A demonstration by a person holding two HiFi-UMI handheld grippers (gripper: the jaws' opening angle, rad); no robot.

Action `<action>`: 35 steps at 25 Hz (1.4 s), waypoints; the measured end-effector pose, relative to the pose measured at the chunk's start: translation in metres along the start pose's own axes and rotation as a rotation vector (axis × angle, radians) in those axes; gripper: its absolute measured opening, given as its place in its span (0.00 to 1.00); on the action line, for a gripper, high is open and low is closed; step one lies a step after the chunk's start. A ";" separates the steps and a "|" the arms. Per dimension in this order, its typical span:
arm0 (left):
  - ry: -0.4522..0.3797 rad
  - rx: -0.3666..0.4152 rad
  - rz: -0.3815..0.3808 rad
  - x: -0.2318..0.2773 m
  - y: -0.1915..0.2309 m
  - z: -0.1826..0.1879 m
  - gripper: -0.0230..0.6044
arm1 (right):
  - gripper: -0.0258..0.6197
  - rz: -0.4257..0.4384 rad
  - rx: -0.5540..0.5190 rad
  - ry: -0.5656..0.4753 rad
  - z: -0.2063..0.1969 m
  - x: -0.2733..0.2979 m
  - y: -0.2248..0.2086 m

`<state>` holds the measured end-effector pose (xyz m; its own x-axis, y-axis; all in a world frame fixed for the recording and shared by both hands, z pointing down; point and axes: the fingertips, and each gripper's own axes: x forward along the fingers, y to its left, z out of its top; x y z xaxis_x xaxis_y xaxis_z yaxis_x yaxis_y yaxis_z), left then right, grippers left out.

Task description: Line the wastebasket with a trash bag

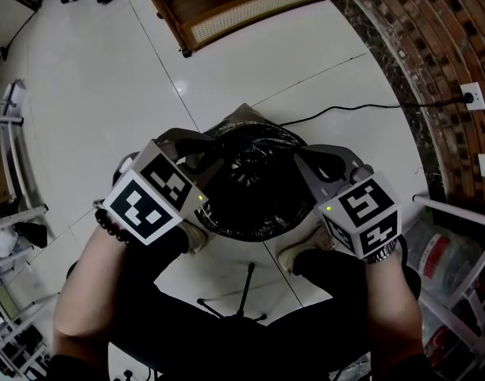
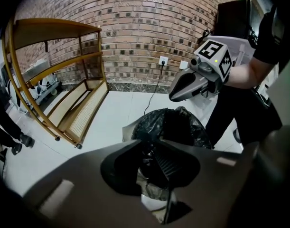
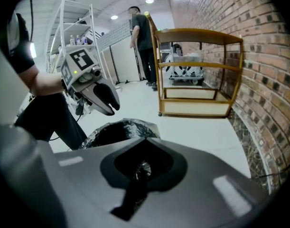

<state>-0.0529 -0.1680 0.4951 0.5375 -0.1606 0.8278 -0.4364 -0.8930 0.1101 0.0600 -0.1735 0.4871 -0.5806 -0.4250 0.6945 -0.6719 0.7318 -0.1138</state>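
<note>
Black trash bag (image 1: 254,173) film covers the wastebasket (image 2: 153,198) on the floor (image 1: 107,94). The left tongs (image 2: 153,151) seem to pinch its left rim edge, and the right tongs (image 3: 141,169) are pressed together on film at the right. Only the left gripper view shows the basket's pale wall.
</note>
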 end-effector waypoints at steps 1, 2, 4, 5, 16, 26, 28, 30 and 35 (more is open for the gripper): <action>0.005 0.013 -0.014 0.002 -0.005 0.000 0.18 | 0.04 0.011 -0.011 0.008 -0.001 0.001 0.004; 0.011 0.030 -0.028 0.004 -0.010 0.000 0.15 | 0.04 0.023 -0.022 0.016 -0.002 0.003 0.009; 0.024 0.071 -0.053 0.009 -0.022 -0.001 0.08 | 0.04 0.047 -0.049 0.024 -0.002 0.006 0.020; 0.033 0.086 -0.064 0.011 -0.028 -0.002 0.06 | 0.04 0.057 -0.062 0.028 -0.002 0.007 0.025; 0.038 0.159 -0.108 0.024 -0.057 -0.002 0.04 | 0.04 0.147 -0.109 0.050 -0.009 0.017 0.060; 0.040 0.155 -0.117 0.021 -0.060 -0.005 0.04 | 0.04 0.179 -0.113 0.074 -0.016 0.021 0.072; 0.042 0.155 -0.118 0.021 -0.061 -0.005 0.04 | 0.04 0.178 -0.114 0.076 -0.017 0.020 0.072; 0.043 0.155 -0.120 0.021 -0.062 -0.006 0.04 | 0.04 0.178 -0.116 0.078 -0.017 0.020 0.072; 0.047 0.157 -0.120 0.022 -0.061 -0.007 0.04 | 0.04 0.179 -0.117 0.083 -0.018 0.021 0.072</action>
<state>-0.0192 -0.1141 0.5100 0.5432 -0.0331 0.8390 -0.2513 -0.9598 0.1249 0.0076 -0.1202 0.5067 -0.6425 -0.2409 0.7274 -0.5010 0.8504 -0.1609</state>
